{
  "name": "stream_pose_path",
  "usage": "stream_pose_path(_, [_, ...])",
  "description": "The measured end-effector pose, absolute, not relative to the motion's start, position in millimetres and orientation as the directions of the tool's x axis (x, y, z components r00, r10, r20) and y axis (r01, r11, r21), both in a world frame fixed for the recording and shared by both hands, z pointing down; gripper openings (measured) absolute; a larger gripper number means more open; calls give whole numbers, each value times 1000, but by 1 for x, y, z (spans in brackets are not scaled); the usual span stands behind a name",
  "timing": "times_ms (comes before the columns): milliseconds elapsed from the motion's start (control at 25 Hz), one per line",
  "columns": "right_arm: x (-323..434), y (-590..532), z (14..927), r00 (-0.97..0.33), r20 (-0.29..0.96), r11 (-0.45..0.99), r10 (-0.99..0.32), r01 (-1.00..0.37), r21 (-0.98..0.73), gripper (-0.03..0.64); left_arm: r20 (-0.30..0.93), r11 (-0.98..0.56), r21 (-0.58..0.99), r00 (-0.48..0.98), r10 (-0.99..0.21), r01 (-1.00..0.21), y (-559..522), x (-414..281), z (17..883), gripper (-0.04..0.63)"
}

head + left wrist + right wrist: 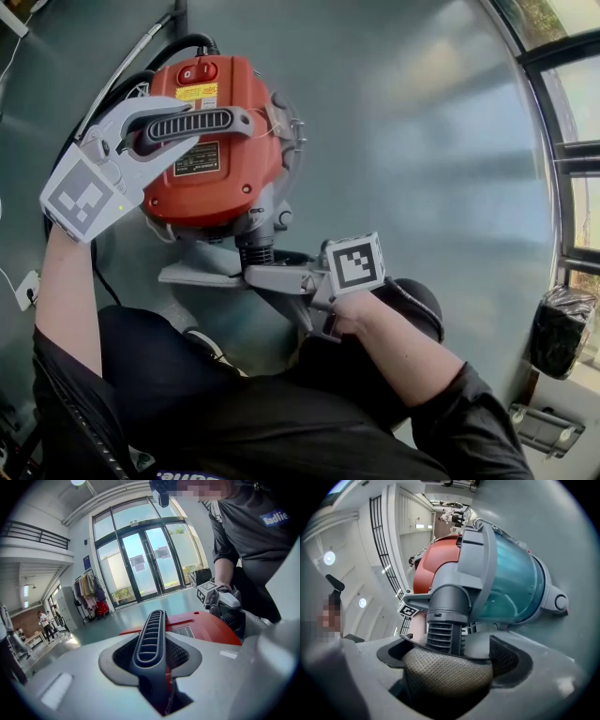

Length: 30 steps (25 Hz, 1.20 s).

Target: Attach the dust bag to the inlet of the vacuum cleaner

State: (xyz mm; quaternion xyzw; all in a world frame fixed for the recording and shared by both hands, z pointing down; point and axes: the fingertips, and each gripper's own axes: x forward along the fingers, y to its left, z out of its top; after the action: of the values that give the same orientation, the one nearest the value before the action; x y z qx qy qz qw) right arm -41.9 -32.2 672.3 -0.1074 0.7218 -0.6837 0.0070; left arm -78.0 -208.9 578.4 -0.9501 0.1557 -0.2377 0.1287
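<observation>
A red vacuum cleaner (pixel 216 178) lies on the grey floor. My left gripper (pixel 178 127) is shut on its ribbed grey carry handle (pixel 202 122), which runs straight out between the pads in the left gripper view (pixel 150 639). A grey ribbed inlet (pixel 255 248) sticks out at the vacuum's near end. My right gripper (pixel 248 274) reaches in just below it. In the right gripper view the jaws (pixel 450 656) stand wide, shut on a grey perforated dust bag (pixel 440 677). The bag's black collar sits against the inlet (pixel 445 630), below the teal transparent bin (pixel 515 588).
A black power cord (pixel 141 80) loops behind the vacuum at the upper left. A socket box (pixel 26 289) lies on the floor at far left. A black bin (pixel 561 328) stands by the glass wall at right. The person's dark-clad legs (pixel 187 384) are close in front.
</observation>
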Motion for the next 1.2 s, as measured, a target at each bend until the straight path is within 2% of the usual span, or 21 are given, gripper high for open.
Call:
stream_pose_path(520, [-37, -48, 674, -930, 130, -34, -343, -126, -991, 494, 410, -918, -317, 838, -359, -238, -209, -78, 576, 147])
stream_pose_path(720, [-39, -44, 672, -941, 128, -28, -313, -126, -992, 497, 418, -918, -326, 836, -355, -227, -208, -79, 577, 146])
stream_pose_path(920, [-31, -41, 672, -948, 163, 38, -275, -180, -983, 548, 411, -918, -329, 842, -350, -221, -208, -78, 577, 147])
stream_pose_path(1200, [3, -46, 662, -927, 269, 216, -260, -328, -920, 566, 408, -917, -338, 846, -344, -210, -207, -79, 577, 155])
